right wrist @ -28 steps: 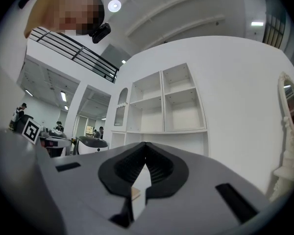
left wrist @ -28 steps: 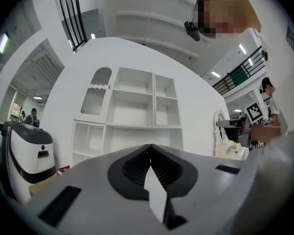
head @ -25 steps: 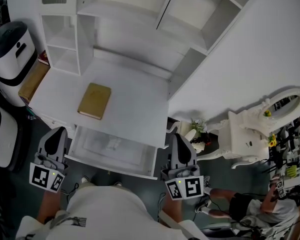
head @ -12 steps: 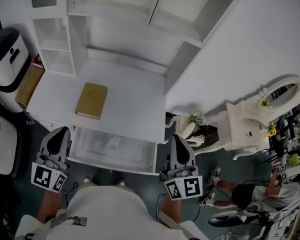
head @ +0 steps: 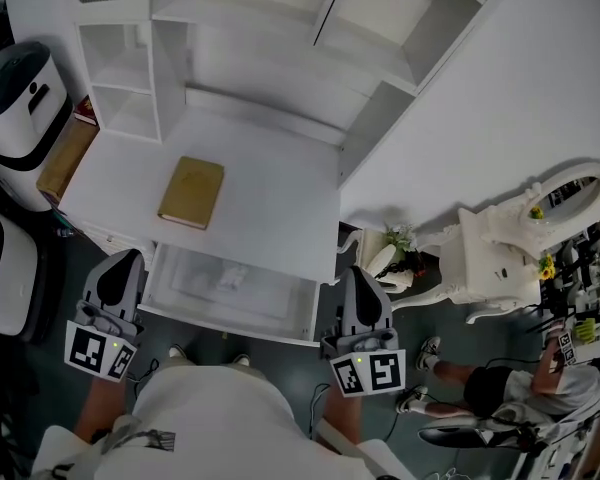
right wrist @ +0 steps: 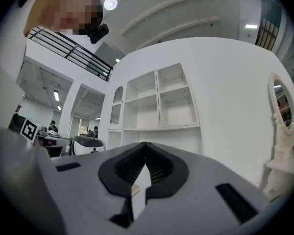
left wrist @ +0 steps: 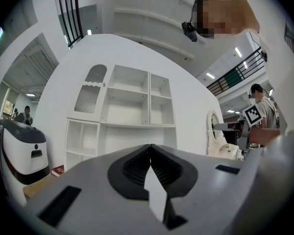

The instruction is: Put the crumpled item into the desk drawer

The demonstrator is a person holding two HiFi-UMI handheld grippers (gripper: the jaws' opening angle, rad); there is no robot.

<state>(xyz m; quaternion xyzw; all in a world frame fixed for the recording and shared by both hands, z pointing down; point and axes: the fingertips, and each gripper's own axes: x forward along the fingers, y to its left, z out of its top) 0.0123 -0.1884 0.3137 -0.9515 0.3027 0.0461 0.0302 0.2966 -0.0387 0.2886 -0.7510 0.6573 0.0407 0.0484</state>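
The white desk (head: pixel 270 203) has its drawer (head: pixel 235 306) pulled out toward me. Inside the drawer lies a small pale crumpled item (head: pixel 230 280). My left gripper (head: pixel 123 265) hangs just off the drawer's left front corner, and my right gripper (head: pixel 358 278) just off its right front corner. Neither touches the drawer. In the left gripper view the left gripper (left wrist: pixel 149 148) has its jaws meeting with nothing between them. In the right gripper view the right gripper (right wrist: pixel 144 147) is likewise shut and empty. Both point at the white shelf unit (left wrist: pixel 130 111).
A tan book (head: pixel 191 192) lies on the desk top. White shelves (head: pixel 250 28) rise behind the desk. A white and black machine (head: pixel 15 93) and a cardboard box (head: pixel 65 158) stand at the left. At the right are an ornate white vanity (head: pixel 505 253), flowers (head: pixel 398 253) and a seated person (head: pixel 520 408).
Only the head view has shifted slightly. Both grippers keep their places beside the open drawer, and the crumpled item stays inside it.
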